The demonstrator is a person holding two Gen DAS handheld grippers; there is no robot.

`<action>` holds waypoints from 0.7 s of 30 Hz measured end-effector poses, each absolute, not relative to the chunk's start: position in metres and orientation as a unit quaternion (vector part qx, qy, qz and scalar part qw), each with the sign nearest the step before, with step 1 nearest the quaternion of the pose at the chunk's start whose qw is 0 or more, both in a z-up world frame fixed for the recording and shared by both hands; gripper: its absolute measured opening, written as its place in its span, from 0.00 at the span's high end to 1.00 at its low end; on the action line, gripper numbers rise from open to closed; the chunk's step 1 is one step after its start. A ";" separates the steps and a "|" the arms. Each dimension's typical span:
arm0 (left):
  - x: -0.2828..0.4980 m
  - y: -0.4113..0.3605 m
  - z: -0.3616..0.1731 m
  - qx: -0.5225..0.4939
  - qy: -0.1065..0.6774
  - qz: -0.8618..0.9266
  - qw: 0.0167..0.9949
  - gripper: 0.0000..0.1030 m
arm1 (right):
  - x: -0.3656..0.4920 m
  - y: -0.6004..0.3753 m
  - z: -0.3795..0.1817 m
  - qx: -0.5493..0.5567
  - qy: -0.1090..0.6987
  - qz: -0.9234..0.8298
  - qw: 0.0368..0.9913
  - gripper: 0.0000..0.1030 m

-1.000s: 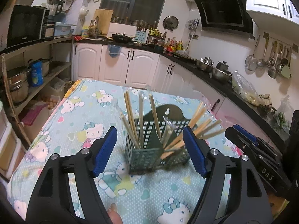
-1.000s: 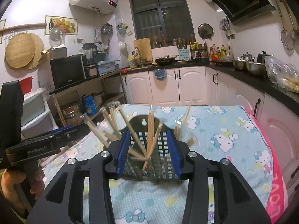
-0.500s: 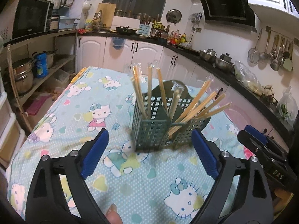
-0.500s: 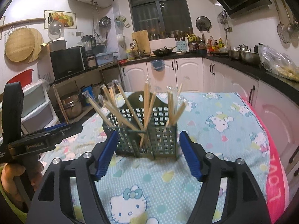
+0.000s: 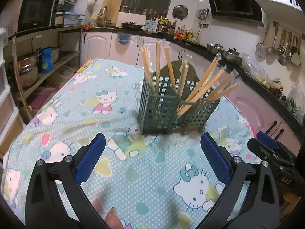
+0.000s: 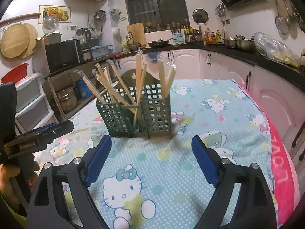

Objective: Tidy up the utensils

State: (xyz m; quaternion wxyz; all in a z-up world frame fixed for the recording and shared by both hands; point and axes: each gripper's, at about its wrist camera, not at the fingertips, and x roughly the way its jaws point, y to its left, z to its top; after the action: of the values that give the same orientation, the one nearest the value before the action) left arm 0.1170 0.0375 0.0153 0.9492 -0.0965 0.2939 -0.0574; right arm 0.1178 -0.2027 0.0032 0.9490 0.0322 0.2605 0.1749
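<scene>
Chopsticks (image 5: pixel 192 87) stand bundled in a green lattice holder (image 5: pixel 167 112), which rests upright on the cartoon-cat tablecloth (image 5: pixel 106 164) near the table's middle. Some sticks rise nearly vertical in one compartment; the others lean outward from the neighbouring one. From the right wrist view I read the same holder (image 6: pixel 141 114) with its sticks (image 6: pixel 122 87) fanned toward the shelving side. My left gripper (image 5: pixel 152 152) has its jaws spread wide, having just been opening; nothing lies between them and the holder sits beyond the blue pads (image 5: pixel 91 158). My right gripper (image 6: pixel 150 158) likewise has jaws apart, just opened further, empty, with the holder ahead of its tips. Each gripper appears at the edge of the other's view.
</scene>
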 end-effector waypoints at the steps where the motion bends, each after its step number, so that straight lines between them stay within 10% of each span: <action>1: 0.115 0.038 0.013 -0.098 0.294 -0.058 0.949 0.11 | 0.116 -0.203 0.001 0.032 0.261 0.173 0.949 0.17; 21: 0.093 0.021 -0.013 -0.071 0.256 -0.055 0.962 0.11 | 0.091 -0.210 -0.022 0.017 0.232 0.154 0.960 0.06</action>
State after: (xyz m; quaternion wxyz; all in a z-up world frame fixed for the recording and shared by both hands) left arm 0.0935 0.0211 -0.0130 0.9624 -0.0710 0.2564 -0.0546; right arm 0.0914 -0.2098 -0.0216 0.9604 0.0167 0.2321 0.1536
